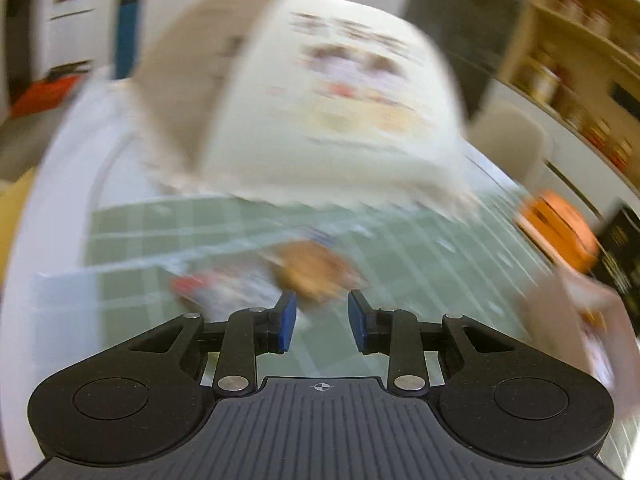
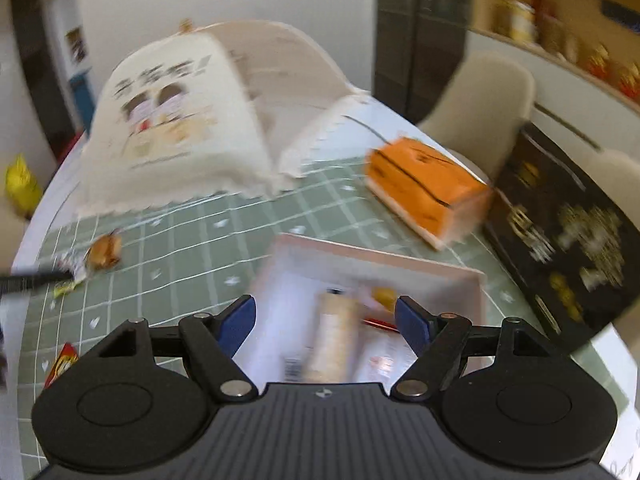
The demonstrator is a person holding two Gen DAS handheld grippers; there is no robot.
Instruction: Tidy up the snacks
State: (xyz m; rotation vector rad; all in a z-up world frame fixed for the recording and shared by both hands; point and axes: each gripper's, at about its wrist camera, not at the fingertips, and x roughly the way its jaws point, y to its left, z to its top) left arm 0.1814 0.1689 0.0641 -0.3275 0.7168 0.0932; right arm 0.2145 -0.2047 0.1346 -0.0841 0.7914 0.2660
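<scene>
Left tongs [image 1: 322,322] stand partly parted and empty above a blurred brown-wrapped snack [image 1: 310,274] on the green checked table [image 1: 420,264]. Only the right view shows inside the pink box [image 2: 460,276], where a tan snack tube [image 2: 334,336] lies beneath the released, empty right tongs [image 2: 326,322].

Box [image 2: 400,280] lies just ahead of the right claw [image 2: 325,322], a packet [image 2: 334,336] in it; bag [image 2: 172,128] stands beyond-left, carton [image 2: 424,184] beyond-right on the desk [image 2: 200,248]
</scene>
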